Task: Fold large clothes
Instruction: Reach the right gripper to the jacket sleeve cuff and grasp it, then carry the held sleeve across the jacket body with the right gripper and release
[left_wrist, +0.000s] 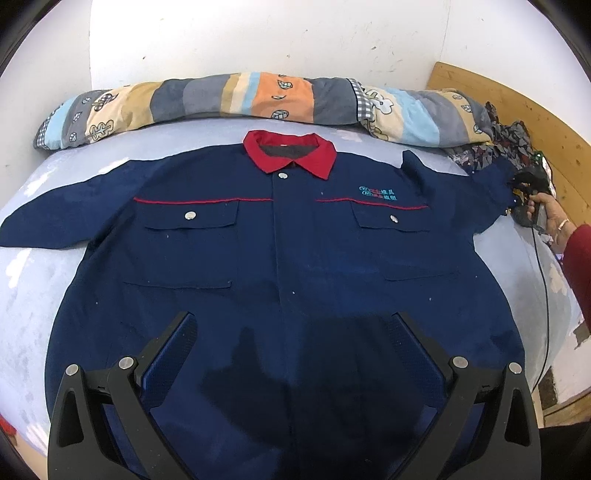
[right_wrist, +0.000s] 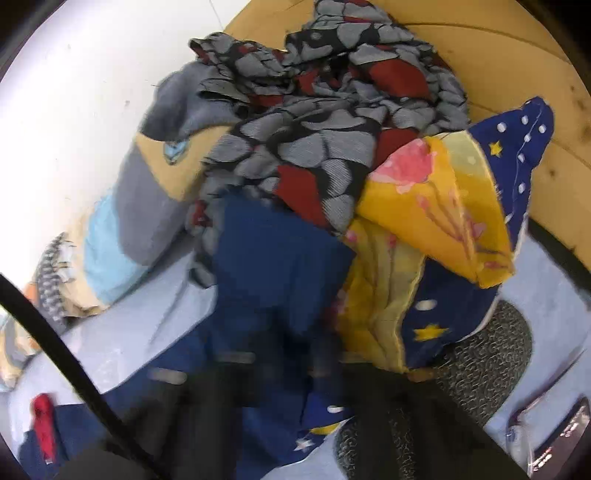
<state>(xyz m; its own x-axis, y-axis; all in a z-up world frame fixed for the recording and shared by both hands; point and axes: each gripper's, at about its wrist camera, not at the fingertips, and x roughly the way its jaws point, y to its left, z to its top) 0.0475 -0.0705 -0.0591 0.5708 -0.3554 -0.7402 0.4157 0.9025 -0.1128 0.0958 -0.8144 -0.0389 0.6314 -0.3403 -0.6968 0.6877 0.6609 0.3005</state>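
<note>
A navy work jacket (left_wrist: 295, 240) with a red collar (left_wrist: 291, 151) lies face up and spread flat on a pale blue bed sheet (left_wrist: 29, 295). My left gripper (left_wrist: 295, 321) hovers open over the jacket's lower front, nothing between its fingers. At the far right a hand (left_wrist: 550, 214) holds my right gripper (left_wrist: 517, 184) at the end of the jacket's sleeve (left_wrist: 491, 184). The right wrist view is blurred: the dark fingers of the right gripper (right_wrist: 284, 354) stand close together with the navy sleeve (right_wrist: 273, 258) pinched and rising between them.
A rolled patchwork quilt (left_wrist: 258, 99) lies along the wall behind the collar. A heap of patterned clothes (right_wrist: 325, 110) and a yellow and blue cloth (right_wrist: 436, 206) sit against the wooden headboard (left_wrist: 517, 107). A black cable (left_wrist: 543, 288) hangs beside the bed edge.
</note>
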